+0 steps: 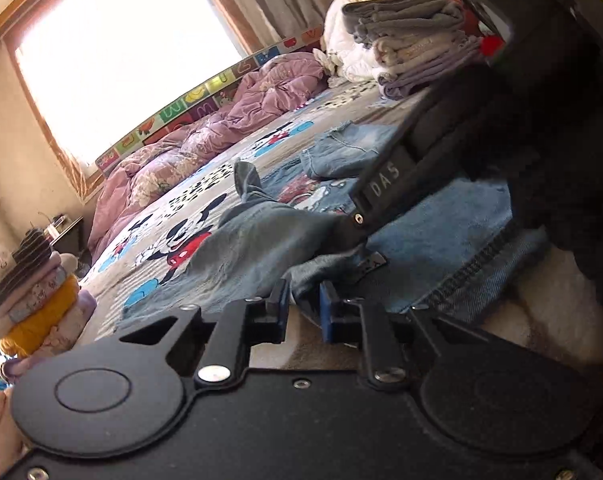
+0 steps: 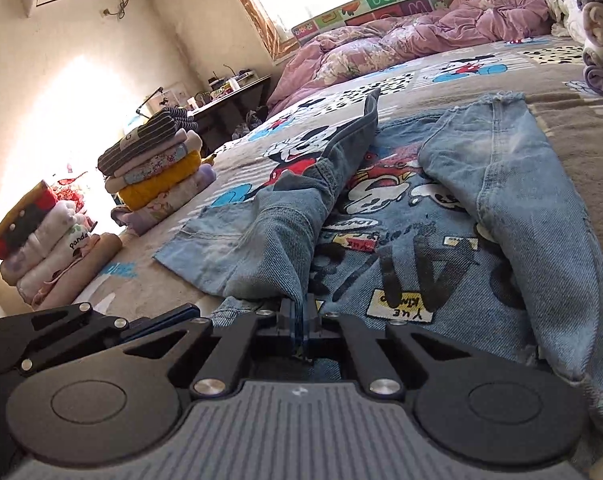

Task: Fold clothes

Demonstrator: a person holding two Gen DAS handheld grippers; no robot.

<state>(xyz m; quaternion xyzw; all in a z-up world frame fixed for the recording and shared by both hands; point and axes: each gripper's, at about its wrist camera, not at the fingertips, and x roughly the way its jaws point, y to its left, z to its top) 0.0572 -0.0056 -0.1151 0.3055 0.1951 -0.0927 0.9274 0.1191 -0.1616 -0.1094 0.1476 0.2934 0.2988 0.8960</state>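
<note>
A light blue denim jacket with cartoon prints lies back-up on the bed, both sleeves folded in over it. My right gripper is shut on the jacket's near hem by the left sleeve. My left gripper is low at the jacket's edge; its jaws stand a little apart with denim at their tips. The right gripper's body fills the right of the left wrist view. The left gripper's side shows at the lower left of the right wrist view.
The bed has a cartoon mouse cover. A purple quilt lies bunched along the far side. Two stacks of folded clothes stand at the left edge. Another folded pile stands far right. A desk is by the wall.
</note>
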